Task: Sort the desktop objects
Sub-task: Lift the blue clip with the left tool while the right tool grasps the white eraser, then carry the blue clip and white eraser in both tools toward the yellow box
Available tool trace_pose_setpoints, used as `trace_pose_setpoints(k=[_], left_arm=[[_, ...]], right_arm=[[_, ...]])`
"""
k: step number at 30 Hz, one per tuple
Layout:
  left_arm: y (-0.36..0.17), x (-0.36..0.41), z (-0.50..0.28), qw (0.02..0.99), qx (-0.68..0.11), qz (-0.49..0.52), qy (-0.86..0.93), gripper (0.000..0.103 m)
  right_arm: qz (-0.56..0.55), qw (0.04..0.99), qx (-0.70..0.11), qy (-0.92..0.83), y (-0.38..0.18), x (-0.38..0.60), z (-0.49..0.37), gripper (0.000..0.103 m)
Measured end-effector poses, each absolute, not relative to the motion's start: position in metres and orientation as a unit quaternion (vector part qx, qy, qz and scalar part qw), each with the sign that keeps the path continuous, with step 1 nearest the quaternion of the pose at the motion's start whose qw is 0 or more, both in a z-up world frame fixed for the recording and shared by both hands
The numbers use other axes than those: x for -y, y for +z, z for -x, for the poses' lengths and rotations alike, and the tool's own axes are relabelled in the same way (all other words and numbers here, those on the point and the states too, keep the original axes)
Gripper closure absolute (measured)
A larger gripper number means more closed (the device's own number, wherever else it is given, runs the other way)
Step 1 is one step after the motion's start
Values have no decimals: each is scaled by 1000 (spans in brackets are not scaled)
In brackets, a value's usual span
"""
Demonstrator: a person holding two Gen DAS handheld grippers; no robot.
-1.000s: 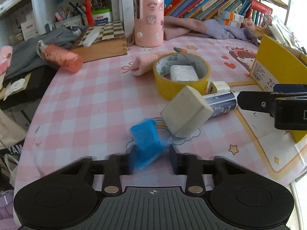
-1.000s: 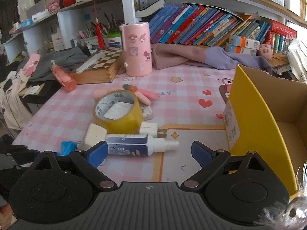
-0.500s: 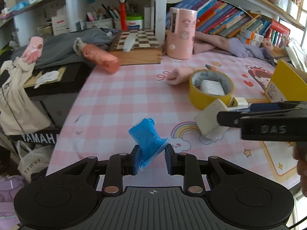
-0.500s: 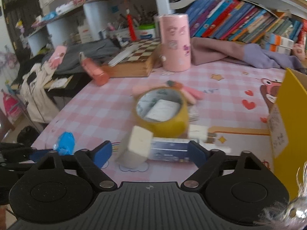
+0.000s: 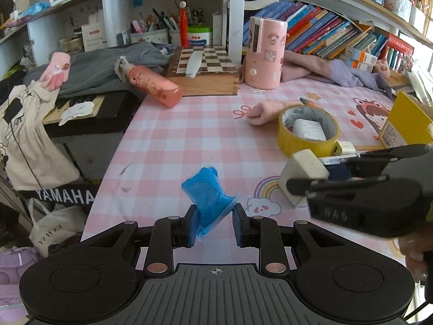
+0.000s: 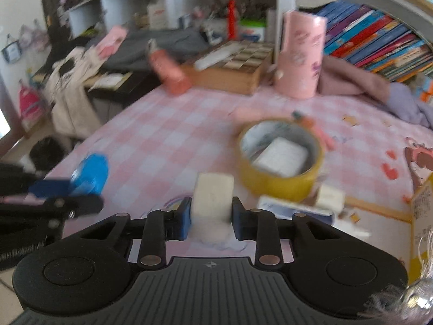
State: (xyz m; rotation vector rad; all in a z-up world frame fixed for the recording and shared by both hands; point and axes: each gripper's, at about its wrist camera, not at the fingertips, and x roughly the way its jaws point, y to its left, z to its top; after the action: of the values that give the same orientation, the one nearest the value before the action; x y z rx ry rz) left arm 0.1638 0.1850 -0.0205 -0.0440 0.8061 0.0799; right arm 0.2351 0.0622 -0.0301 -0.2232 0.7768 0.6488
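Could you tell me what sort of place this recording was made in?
Probably a home study desk: shelves of books, a pen holder, and a pink checked table cover with cartoon prints.

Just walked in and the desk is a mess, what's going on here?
A person is sorting the desk with a gripper in each hand. The left gripper holds a crumpled blue wrapper above the pink checked tablecloth. The right gripper is closing on a cream block beside the yellow tape roll.
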Motion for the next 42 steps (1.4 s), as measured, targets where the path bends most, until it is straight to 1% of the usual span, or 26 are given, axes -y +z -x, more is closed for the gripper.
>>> trace_pose_setpoints(k=[2, 10, 13, 16, 28, 42], left_arm=[[-20, -185, -164, 919, -391, 22, 39, 78], [-19, -184, -164, 920, -388, 24, 38, 78], [-18, -181, -164, 922, -386, 21, 32, 78], [-15, -176, -164, 924, -382, 19, 24, 78], [1, -143, -157, 933, -358, 0, -31, 78], [9, -95, -132, 939, -329, -26, -92, 79]], right_arm=[[128, 866, -371, 309, -33, -67, -234, 76], [112, 868, -378, 303, -36, -67, -240, 75], [112, 867, -375, 308, -34, -66, -238, 78], [104, 868, -371, 313, -29, -60, -234, 79], [58, 898, -331, 286, 5, -12, -208, 80], [39, 914, -318, 249, 11, 48, -161, 80]])
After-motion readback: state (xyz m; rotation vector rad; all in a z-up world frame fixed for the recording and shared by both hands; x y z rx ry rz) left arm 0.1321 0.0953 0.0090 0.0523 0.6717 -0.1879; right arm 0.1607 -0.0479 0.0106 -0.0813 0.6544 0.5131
